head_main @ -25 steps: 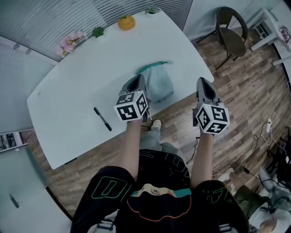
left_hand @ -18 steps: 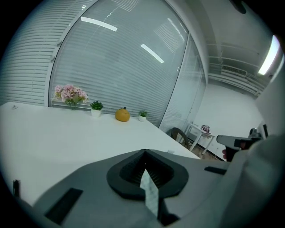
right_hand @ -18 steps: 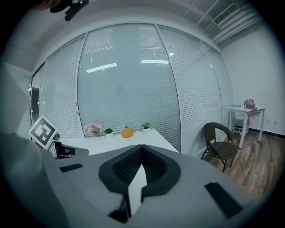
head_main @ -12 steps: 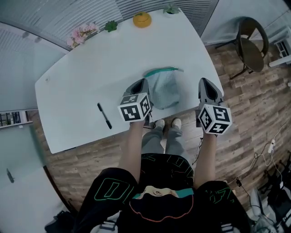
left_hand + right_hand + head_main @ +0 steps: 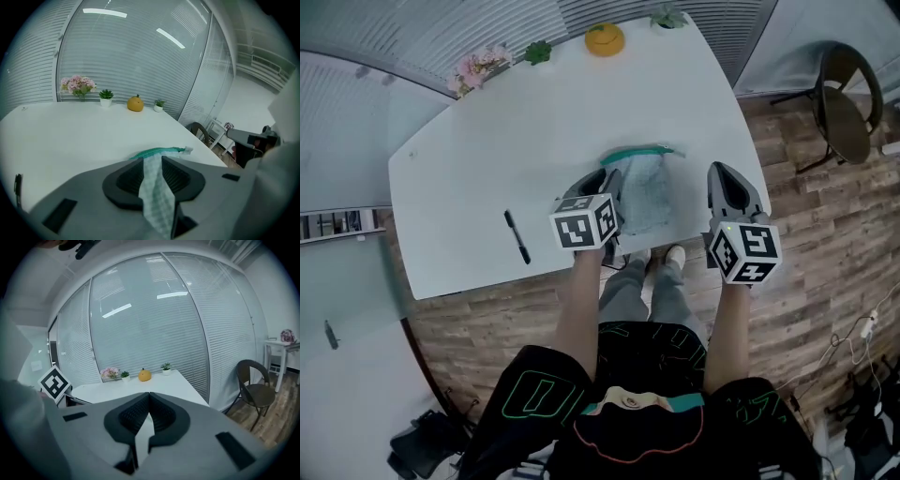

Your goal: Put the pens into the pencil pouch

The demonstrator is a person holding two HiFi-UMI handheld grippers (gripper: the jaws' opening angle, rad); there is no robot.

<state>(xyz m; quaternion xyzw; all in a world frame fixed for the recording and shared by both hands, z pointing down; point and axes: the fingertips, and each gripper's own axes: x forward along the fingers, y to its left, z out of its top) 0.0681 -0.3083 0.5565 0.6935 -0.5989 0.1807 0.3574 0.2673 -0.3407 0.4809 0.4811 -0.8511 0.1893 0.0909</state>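
Fingers [image 5: 123,180] of the left gripper [image 5: 152,158] have just been easing apart. The gap is narrow now, with the checked fabric of the pencil pouch [image 5: 155,192] running between them and its teal zip just past the tips. The right gripper [image 5: 149,394] is pinched tight and empty, near the pouch's right side. The black pen [image 5: 517,236] lies well to the left on the white table [image 5: 534,122], untouched.

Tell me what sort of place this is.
Probably an office or small meeting room: a large white table, full-height glass walls backed by slatted blinds, and a round-backed chair standing off to the side.
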